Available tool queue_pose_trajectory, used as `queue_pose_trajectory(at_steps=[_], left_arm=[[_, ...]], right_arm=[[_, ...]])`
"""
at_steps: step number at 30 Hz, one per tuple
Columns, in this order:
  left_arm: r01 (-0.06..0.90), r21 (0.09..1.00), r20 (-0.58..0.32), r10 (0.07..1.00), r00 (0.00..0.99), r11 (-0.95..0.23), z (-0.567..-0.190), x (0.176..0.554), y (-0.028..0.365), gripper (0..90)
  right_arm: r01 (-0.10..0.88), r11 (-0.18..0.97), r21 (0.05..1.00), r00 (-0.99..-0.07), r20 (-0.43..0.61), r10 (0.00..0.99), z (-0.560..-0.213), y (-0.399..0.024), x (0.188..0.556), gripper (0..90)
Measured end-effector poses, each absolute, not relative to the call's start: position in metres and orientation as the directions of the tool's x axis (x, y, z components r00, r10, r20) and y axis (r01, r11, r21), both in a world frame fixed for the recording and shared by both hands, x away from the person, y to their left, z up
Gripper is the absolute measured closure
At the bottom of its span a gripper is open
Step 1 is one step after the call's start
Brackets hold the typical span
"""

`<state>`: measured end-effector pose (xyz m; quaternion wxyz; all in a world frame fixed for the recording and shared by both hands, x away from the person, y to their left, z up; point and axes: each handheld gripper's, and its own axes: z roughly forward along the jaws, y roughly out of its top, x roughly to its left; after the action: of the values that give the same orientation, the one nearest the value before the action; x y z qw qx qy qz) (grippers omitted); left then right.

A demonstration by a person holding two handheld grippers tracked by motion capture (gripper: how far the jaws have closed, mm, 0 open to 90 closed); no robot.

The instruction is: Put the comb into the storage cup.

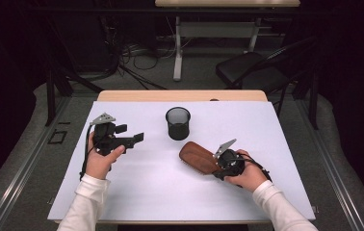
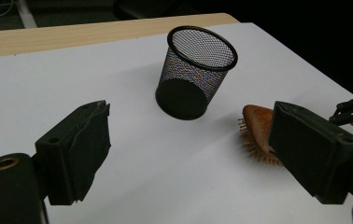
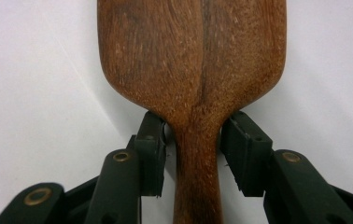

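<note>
The right tool [image 3: 191, 144] is clamped on the handle of the wooden hairbrush [image 1: 198, 157], which lies bristles-down on the white surface [image 1: 146, 192] just beside the upright black mesh cup [image 1: 177, 123], while the left tool [image 1: 131, 135], jaws apart and empty, hovers well apart.

No text, label, brand, number or sign can be read anywhere in these views. The wooden hairbrush [image 3: 191, 60] shows bare grain with no stamp, the mesh cup [image 2: 195, 70] beside it carries no tag, and the white surface [image 1: 161, 192] under them is unprinted.
</note>
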<state>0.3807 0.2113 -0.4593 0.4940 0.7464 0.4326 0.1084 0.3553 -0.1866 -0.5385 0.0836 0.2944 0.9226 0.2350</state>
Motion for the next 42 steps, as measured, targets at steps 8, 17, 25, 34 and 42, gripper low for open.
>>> queue_pose_trajectory(at_steps=[8, 17, 25, 34, 42], left_arm=[[0.539, 0.831, -0.265, 0.754, 0.601, -0.137, -0.4592, 0.3809, 0.2116, 12.9], [0.539, 0.832, -0.267, 0.754, 0.600, -0.135, -0.4589, 0.3810, 0.2128, 12.9], [0.539, 0.832, -0.266, 0.756, 0.598, -0.134, -0.4590, 0.3812, 0.2131, 12.9], [0.539, 0.832, -0.268, 0.758, 0.595, -0.129, -0.4590, 0.3811, 0.2136, 12.9], [0.540, 0.832, -0.269, 0.759, 0.593, -0.126, -0.4589, 0.3811, 0.2140, 12.9]], right_arm=[[0.514, 0.715, 0.474, -0.812, -0.002, 0.584, -0.5381, -0.1854, 0.3563, 63.6], [0.505, 0.724, 0.470, -0.817, -0.010, 0.577, -0.5376, -0.1851, 0.3558, 67.3], [0.512, 0.720, 0.469, -0.815, -0.002, 0.580, -0.5374, -0.1867, 0.3566, 70.3], [0.507, 0.724, 0.467, -0.813, -0.021, 0.582, -0.5370, -0.1857, 0.3550, 71.8], [0.485, 0.738, 0.469, -0.817, -0.058, 0.574, -0.5365, -0.1845, 0.3533, 72.0]])
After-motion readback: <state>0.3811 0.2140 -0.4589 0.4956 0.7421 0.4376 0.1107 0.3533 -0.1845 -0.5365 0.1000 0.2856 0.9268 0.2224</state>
